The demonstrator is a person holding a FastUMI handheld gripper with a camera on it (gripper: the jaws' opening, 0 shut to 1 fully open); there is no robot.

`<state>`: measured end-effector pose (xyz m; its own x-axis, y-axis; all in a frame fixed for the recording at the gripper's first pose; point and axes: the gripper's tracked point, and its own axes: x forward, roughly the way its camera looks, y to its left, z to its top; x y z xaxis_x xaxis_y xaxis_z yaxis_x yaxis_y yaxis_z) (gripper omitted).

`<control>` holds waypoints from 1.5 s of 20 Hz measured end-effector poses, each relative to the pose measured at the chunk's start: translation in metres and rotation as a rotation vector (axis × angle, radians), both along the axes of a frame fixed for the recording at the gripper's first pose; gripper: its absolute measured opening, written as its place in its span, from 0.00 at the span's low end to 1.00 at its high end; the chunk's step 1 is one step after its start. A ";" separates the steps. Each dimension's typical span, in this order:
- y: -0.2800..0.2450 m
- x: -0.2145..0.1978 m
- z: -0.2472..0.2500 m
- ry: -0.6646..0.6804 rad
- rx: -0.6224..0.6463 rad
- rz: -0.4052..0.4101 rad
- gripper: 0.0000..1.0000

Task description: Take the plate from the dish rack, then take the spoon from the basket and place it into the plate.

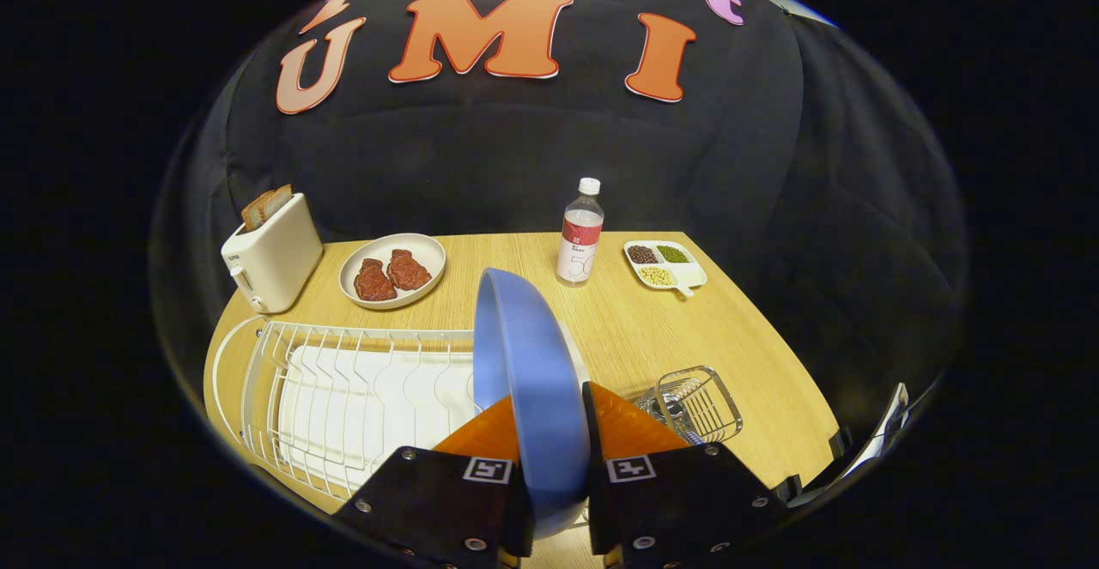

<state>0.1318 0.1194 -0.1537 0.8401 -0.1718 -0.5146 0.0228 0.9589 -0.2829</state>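
The wooden table (pixel 618 337) carries everything, with the white wire dish rack (pixel 343 397) spread across its near left part. The blue plate (pixel 524 380) stands on edge, clamped between the two orange fingers (pixel 635 427) of the gripper (pixel 549 432), which press on it from both sides; it sits at the rack's right end, though whether it touches the wires is hidden. Just right of the fingers stands the small wire basket (pixel 695 402), something metallic inside it, too unclear to name. Farther back sit a white toaster (pixel 273 251) holding bread, a bowl with two meat pieces (pixel 392 270), a water bottle (pixel 580 234) and a divided dish of beans (pixel 663 264).
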 end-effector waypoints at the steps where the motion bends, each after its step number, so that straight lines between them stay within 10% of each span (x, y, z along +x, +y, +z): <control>1: -0.001 -0.001 0.002 -0.005 -0.003 -0.005 0.26; 13: 0.009 -0.016 0.040 -0.082 -0.054 0.014 0.25; 30: -0.023 -0.150 0.047 -0.024 0.426 0.008 0.25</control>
<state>-0.0185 0.0964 -0.1068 0.8533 0.0588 -0.5181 0.0164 0.9901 0.1395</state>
